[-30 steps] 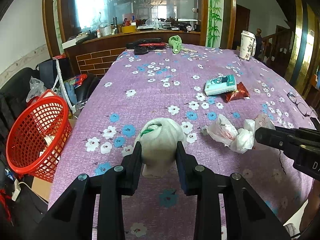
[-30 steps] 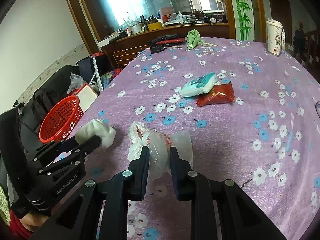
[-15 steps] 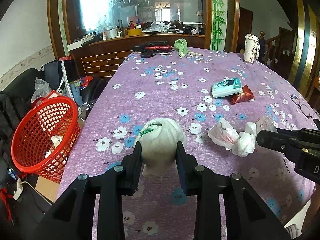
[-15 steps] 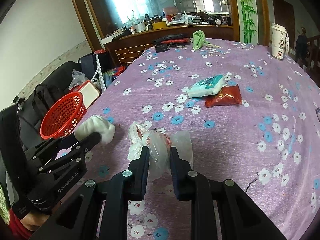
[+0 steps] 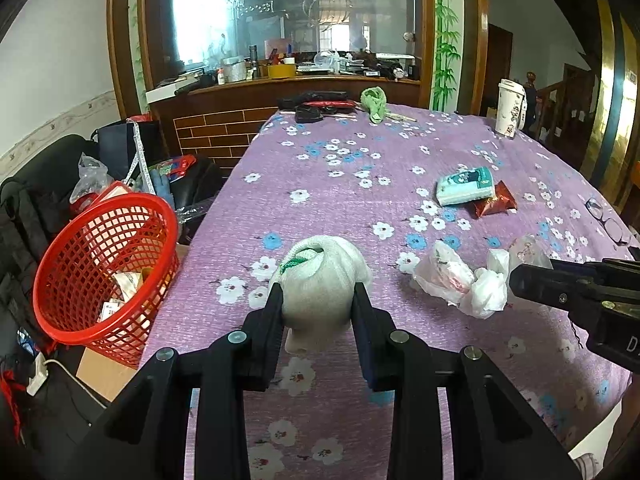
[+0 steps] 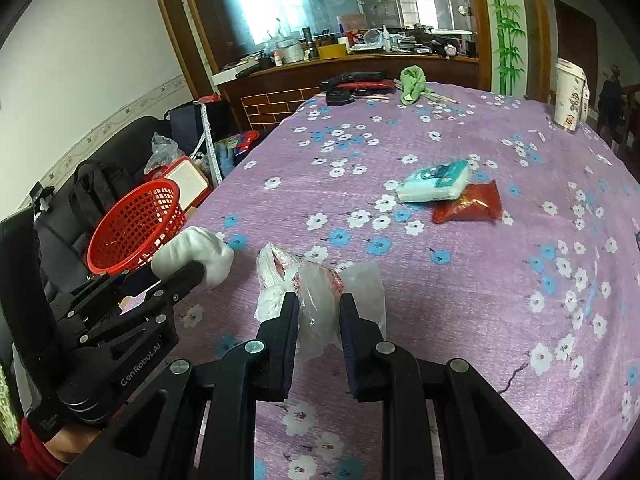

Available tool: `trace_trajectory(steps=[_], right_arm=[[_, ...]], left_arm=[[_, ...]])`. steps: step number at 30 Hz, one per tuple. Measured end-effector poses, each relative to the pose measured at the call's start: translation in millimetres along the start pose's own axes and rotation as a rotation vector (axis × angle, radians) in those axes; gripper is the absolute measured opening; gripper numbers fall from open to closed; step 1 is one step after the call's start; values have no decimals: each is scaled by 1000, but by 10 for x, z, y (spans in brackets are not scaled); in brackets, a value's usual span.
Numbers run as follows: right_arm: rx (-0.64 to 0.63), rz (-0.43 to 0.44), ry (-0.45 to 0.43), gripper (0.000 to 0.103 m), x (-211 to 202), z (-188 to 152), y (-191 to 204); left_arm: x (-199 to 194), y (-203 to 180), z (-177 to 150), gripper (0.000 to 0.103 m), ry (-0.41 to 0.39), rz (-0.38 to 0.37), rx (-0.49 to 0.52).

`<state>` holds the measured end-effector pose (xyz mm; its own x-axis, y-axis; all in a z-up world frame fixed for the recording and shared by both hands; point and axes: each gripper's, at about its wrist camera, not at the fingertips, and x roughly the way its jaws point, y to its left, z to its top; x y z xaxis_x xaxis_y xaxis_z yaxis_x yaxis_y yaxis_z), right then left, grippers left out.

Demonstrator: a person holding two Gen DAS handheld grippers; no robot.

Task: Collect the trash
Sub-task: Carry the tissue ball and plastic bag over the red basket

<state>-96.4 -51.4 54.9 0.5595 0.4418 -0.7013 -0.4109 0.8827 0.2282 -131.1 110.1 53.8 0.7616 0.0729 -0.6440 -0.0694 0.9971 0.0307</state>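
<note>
Both grippers are over the near end of the purple flowered table (image 5: 332, 184), each with a piece of trash in its jaws. The left gripper (image 5: 318, 308) is clamped on a white wad (image 5: 320, 280) with a bit of green showing at its top; the wad bulges above the two black fingers (image 5: 272, 320) and sits just above the cloth. Beside it, the right gripper (image 6: 319, 316) is closed tight on a crumpled plastic bag (image 6: 320, 292), clear and white with red print, which spills out to both sides of the fingers (image 6: 288, 320). Off the table's left edge a red basket (image 5: 80, 320) stands on a cardboard box, with a few scraps already inside. Further up the table a teal-and-white tissue pack (image 5: 464, 186) lies touching a red wrapper (image 5: 494, 204). At the far end are a green cloth (image 5: 374, 102), some dark things next to it, and a paper cup (image 5: 510, 108) near the right edge.
</note>
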Motion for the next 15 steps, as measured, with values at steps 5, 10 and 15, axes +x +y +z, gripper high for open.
trace_trajectory(steps=[5,10,15], right_arm=[[-23,9,-1,22,26,40,127],[-44,13,3,22,55,62,252],[-66,16,6,22,80,99,378]], left_arm=[[-34,109,-2,31,-10,12,-18],[-48,204,-2,31,-16,18,-36],[-62,315,-7,31,-20,25,-57]])
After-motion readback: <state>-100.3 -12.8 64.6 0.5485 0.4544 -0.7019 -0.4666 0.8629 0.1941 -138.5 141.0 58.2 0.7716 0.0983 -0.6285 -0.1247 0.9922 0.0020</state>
